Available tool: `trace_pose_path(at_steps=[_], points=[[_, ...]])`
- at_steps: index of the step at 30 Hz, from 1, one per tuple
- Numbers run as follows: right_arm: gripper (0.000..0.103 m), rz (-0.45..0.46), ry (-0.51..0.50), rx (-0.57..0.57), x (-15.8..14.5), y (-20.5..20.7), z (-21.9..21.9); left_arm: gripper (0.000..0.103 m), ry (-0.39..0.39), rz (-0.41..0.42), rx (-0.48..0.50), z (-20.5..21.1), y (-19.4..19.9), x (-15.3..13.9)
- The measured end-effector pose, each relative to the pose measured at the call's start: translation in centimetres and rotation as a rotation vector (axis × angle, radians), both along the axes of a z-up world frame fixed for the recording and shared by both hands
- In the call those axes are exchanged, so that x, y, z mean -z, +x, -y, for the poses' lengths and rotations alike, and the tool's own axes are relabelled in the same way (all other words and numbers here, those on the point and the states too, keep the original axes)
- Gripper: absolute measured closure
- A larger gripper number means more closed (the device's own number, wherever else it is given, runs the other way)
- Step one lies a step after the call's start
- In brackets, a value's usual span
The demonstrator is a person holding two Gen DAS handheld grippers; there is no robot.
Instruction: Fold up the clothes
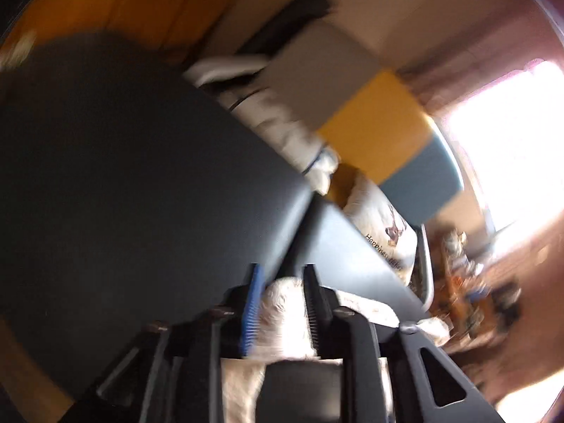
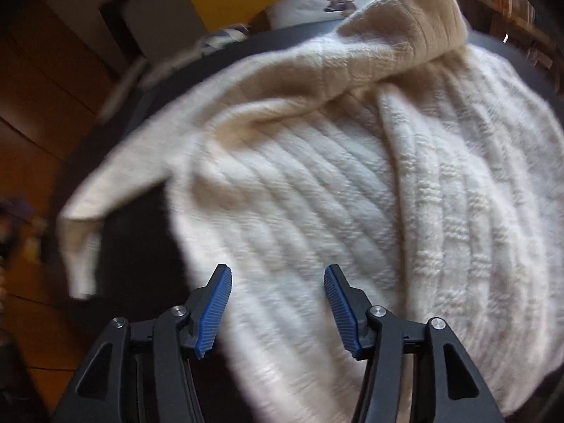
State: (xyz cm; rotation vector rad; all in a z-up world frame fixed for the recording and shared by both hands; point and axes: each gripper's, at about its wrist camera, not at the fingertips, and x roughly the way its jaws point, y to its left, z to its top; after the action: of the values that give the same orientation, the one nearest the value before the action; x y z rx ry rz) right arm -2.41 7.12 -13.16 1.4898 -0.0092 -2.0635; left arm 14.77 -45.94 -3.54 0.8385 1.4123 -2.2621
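A cream cable-knit sweater point(image 2: 335, 176) lies spread on a dark round table point(image 2: 141, 246), one sleeve point(image 2: 88, 218) trailing toward the left edge and a ribbed hem or collar folded up at the far side. My right gripper point(image 2: 278, 303) is open, hovering just above the sweater's near part, empty. My left gripper point(image 1: 282, 303) is shut on a bunch of the cream sweater point(image 1: 285, 313), held over the dark table point(image 1: 123, 176). The left wrist view is tilted and motion-blurred.
Beyond the table lie pillows or folded textiles, one with a deer print point(image 2: 335, 1) and lettering point(image 1: 384, 239). Yellow point(image 1: 377, 120) and grey-blue panels stand behind. Wooden floor point(image 2: 31, 105) surrounds the table; a bright window point(image 1: 511, 141) and cluttered shelves point(image 1: 469, 282) lie to the right.
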Motion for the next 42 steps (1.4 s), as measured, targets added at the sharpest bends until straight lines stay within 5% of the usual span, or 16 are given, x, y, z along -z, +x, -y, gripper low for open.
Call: trace_pose_path(at_steps=[3,7,12,15,18,19,20,21,24,26,28,29,33,37,40,42], points=[[0.047,-0.086,-0.067,0.101,-2.8,0.4,-5.4,0.078,0.023,0.017,0.128,-3.4,-0.4,0.9],[0.047,-0.222,0.127,0.224,-3.9,0.9,-12.8,0.075,0.089,0.039,0.426,-12.6,-3.2,4.3],[0.047,-0.051,-0.057,0.417,-2.1,-1.7,-21.5,0.075,0.302,0.038,0.694,-23.8,-8.4,8.7],[0.047,0.045,-0.121,0.425,0.1,-3.0,-22.5,0.075,0.324,0.1,0.767,-29.0,-11.0,10.4],[0.052,0.047,-0.125,0.393,1.3,-3.6,-21.0,0.071,0.298,0.128,0.772,-30.9,-12.2,10.7],[0.064,0.033,-0.105,0.38,1.4,-3.7,-20.3,0.069,0.302,0.129,0.762,-31.1,-12.2,10.9],[0.089,0.018,-0.071,0.37,1.4,-3.8,-19.6,0.064,0.307,0.13,0.749,-31.4,-12.3,11.0],[0.095,0.006,-0.044,0.359,1.4,-4.0,-19.0,0.059,0.309,0.136,0.739,-31.7,-12.6,11.1],[0.097,-0.061,0.089,0.267,0.7,-3.8,-16.5,0.057,0.317,0.143,0.713,-31.9,-13.3,12.1],[0.098,-0.152,0.253,0.182,-0.4,-3.3,-14.5,0.059,0.256,0.156,0.71,-33.4,-14.0,12.3],[0.098,-0.288,0.432,0.106,-2.2,-2.6,-12.9,0.078,0.191,0.179,0.719,-34.7,-14.8,12.3],[0.098,-0.347,0.487,0.09,-3.6,-2.4,-12.5,0.097,0.15,0.195,0.731,-35.6,-15.4,12.3],[0.098,-0.517,0.674,0.099,-7.5,-2.8,-13.2,0.098,0.123,0.133,0.751,-34.3,-15.3,10.4],[0.096,-0.434,0.737,0.194,-6.1,-5.1,-16.7,0.098,0.025,0.068,0.776,-29.4,-13.3,6.2],[0.088,-0.251,0.683,0.259,-2.7,-6.0,-18.4,0.096,-0.031,0.125,0.765,-26.1,-12.6,6.1],[0.084,-0.231,0.703,0.296,-1.8,-5.3,-18.8,0.095,0.002,0.21,0.748,-23.9,-12.0,7.6]])
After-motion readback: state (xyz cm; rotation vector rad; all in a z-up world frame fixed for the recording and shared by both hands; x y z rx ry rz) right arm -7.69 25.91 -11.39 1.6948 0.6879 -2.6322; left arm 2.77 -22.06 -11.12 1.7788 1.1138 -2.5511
